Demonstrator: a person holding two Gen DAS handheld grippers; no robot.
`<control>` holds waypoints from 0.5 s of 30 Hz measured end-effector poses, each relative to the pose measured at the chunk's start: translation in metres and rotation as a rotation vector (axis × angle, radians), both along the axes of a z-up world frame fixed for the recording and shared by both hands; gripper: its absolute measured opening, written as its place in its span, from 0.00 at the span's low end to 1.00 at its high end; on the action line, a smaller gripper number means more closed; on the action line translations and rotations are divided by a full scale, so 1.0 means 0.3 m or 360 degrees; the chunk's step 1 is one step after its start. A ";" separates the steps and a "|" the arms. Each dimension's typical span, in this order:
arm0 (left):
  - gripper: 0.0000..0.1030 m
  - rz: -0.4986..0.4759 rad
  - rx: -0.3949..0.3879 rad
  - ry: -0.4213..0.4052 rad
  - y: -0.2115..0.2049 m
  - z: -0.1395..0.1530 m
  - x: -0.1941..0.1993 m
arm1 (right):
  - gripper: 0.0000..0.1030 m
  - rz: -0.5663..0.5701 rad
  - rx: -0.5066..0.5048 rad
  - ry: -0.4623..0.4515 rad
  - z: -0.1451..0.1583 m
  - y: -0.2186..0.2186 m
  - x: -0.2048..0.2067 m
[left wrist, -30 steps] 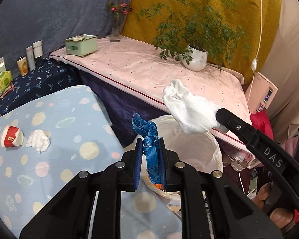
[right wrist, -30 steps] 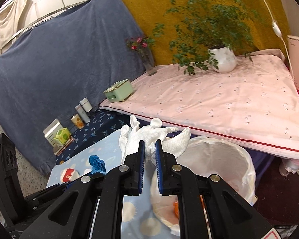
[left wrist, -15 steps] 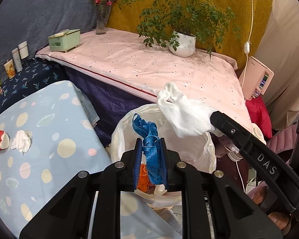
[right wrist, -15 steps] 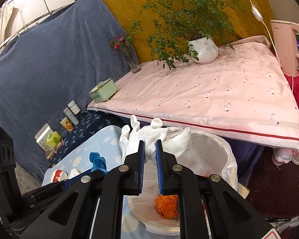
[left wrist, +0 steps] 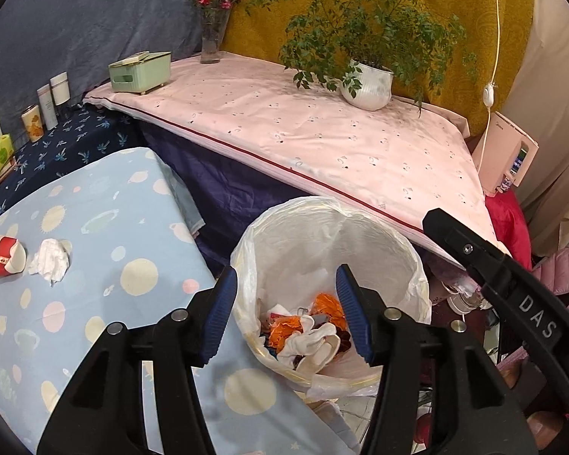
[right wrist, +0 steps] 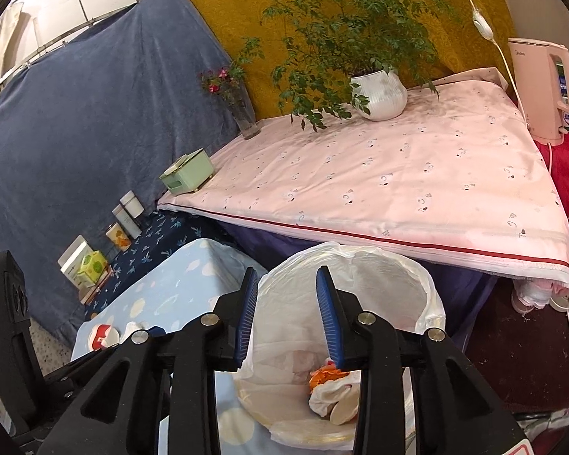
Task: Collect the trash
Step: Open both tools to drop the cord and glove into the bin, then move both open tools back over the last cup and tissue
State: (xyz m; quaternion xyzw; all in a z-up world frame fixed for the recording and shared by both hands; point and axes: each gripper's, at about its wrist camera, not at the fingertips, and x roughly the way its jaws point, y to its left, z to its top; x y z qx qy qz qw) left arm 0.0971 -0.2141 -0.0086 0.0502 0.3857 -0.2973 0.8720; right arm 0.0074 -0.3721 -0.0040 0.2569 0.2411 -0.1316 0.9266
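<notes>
The left hand-held gripper (left wrist: 286, 313) has just been opening; its jaws stand spread with nothing between them, above the lined trash bin (left wrist: 364, 227). The right hand-held gripper (right wrist: 286, 316) has likewise just been opening and is empty over the same bin. White and orange trash (left wrist: 307, 333) lies at the bottom, partly hidden by the fingers. A crumpled tissue (left wrist: 49, 261) and red-and-white cup (left wrist: 5, 259) lie on the blue-spotted desk (left wrist: 95, 208).

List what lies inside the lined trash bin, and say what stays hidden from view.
Inside the trash bin: a white glove, orange scraps and small mixed bits on the white liner. Whatever lies beneath this pile is covered, and the bin's bottom cannot be seen.
</notes>
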 end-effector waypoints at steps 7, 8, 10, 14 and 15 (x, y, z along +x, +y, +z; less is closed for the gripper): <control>0.50 0.0053 -0.0020 0.0007 0.055 0.008 0.016 | 0.36 0.0045 -0.0036 0.0008 0.016 0.053 0.020; 0.50 0.0061 -0.0025 0.0009 0.065 0.009 0.019 | 0.36 0.0055 -0.0041 0.0011 0.019 0.064 0.025; 0.50 0.0075 -0.0032 0.0010 0.083 0.009 0.023 | 0.36 0.0069 -0.0055 0.0017 0.023 0.080 0.033; 0.50 0.0103 -0.0043 0.0012 0.119 0.010 0.031 | 0.37 0.0104 -0.0076 0.0027 0.029 0.119 0.051; 0.50 0.0111 -0.0045 0.0011 0.130 0.010 0.034 | 0.37 0.0113 -0.0082 0.0030 0.030 0.131 0.056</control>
